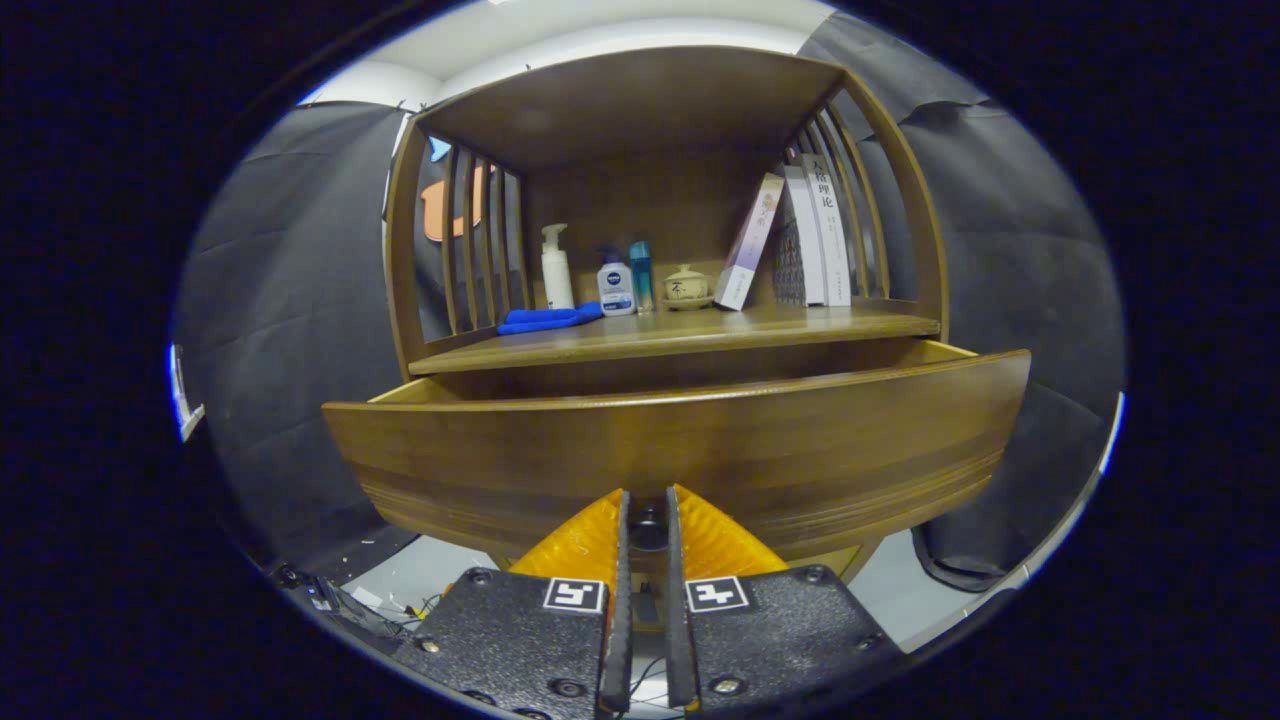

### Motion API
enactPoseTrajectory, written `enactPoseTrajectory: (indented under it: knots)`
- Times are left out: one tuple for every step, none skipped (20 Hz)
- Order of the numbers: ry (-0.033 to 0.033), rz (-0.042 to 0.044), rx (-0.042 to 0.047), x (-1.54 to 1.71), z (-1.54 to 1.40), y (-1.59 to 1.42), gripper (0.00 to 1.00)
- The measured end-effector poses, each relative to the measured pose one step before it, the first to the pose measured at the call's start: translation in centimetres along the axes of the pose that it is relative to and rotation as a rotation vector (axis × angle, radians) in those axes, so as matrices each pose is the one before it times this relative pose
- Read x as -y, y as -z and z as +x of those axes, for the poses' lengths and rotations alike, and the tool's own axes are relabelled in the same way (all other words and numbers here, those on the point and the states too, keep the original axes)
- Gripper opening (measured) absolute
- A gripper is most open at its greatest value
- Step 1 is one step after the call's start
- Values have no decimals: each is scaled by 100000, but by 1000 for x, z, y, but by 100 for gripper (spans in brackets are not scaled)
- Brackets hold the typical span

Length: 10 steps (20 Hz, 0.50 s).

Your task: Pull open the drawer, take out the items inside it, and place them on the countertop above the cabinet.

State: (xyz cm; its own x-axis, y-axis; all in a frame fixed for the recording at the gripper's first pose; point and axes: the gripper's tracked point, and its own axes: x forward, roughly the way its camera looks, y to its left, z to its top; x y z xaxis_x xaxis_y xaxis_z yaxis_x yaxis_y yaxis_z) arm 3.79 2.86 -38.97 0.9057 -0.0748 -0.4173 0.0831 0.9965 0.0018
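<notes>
Gripper view: 1 drawer (680,450), pulled out, its front just ahead of the gripper (646,510). Orange fingers (575,540) nearly together, pinched on the dark knob (648,528) at drawer front; inside of drawer hidden by the front panel. Countertop (700,335) above holds 3 bottles: white pump (556,268), blue-label (616,285), slim teal (641,276); 1 blue cloth (548,319), 1 small lidded pot (687,286), 3 books (800,240), 1 leaning. Slatted sides both ends.
</notes>
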Motion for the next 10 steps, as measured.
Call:
enactPoseTrajectory:
  knots:
    - [-4, -746, -437, -28, -554, 454, 17]
    - [-553, -594, -288, -106, -794, 348, 17]
    - [-557, -1050, -243, -171, -351, 193, 17]
    - [-555, -840, 558, -168, -727, 180, 17]
    - [-634, -1049, -389, -137, -477, 211, 17]
    - [-395, -989, -231, -161, -502, 194, 17]
    - [-140, -612, 63, -21, -373, -9, 17]
    - [-482, -607, 460, -100, -480, -25, 17]
    - [-285, -792, 1100, -22, -730, -189, 17]
    - [-497, -1716, 802, 68, -918, -150, 16]
